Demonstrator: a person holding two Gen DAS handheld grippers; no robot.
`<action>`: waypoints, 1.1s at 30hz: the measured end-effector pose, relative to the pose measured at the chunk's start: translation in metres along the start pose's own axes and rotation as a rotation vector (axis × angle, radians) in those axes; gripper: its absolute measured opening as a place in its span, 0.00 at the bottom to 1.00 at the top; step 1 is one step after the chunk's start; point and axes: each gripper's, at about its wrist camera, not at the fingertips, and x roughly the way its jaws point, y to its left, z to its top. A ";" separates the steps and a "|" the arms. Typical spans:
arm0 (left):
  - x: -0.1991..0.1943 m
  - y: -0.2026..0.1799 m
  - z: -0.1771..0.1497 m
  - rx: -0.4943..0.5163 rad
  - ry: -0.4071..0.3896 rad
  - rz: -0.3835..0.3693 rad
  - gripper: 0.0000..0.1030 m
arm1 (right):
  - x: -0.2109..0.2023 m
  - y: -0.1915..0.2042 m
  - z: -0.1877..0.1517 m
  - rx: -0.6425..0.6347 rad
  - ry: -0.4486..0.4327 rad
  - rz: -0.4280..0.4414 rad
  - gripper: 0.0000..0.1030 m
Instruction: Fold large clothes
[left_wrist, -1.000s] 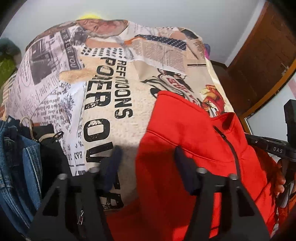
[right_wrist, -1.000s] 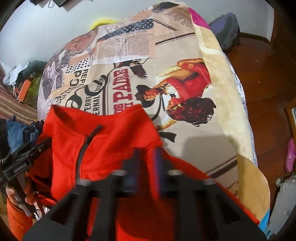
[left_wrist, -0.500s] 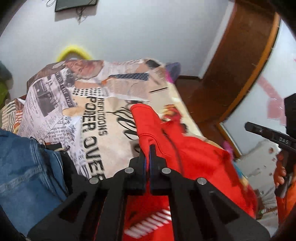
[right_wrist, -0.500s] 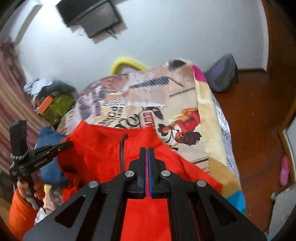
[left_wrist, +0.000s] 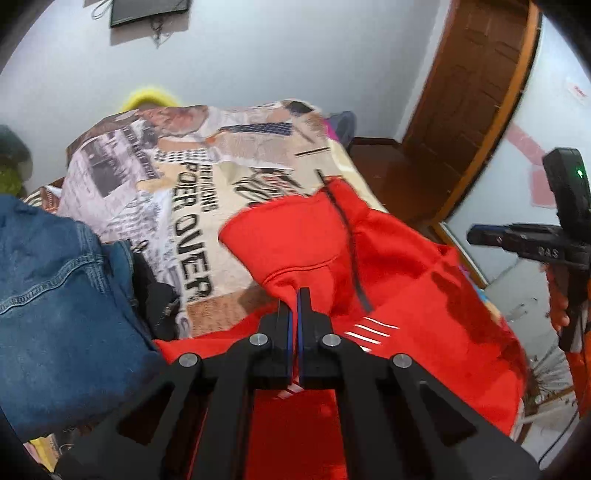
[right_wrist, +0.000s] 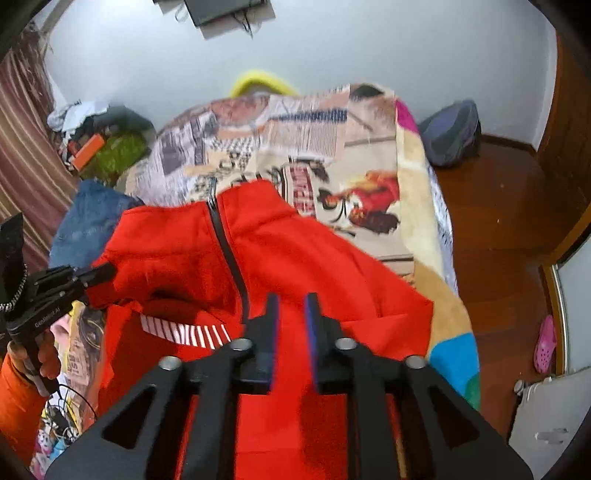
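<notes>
Pinching the red jacket (left_wrist: 388, 258) in your left tongs (left_wrist: 294, 295), you are opening your right tongs (right_wrist: 290, 301) over its bed-edge side, zip running away from you.

The jacket (left_wrist: 399, 266) is lying across the near half of the blanket (left_wrist: 199, 206), collar pointing to twelve o'clock. At nine o'clock of it the jeans (left_wrist: 55, 295) are piling up at the blanket's edge. Beyond the blanket, at twelve, a wall screen (right_wrist: 229, 14) is hanging. At three o'clock a bag (right_wrist: 450, 133) is sitting on the floor (right_wrist: 498, 229).
</notes>
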 end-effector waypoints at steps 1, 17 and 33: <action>0.005 0.005 0.002 -0.012 0.001 0.005 0.00 | 0.007 0.000 0.003 -0.003 0.005 -0.014 0.30; 0.097 0.062 0.042 -0.132 0.057 0.036 0.00 | 0.155 -0.021 0.074 0.094 0.165 0.078 0.54; 0.152 0.067 0.041 -0.183 0.153 0.084 0.05 | 0.182 -0.006 0.075 0.066 0.150 0.047 0.08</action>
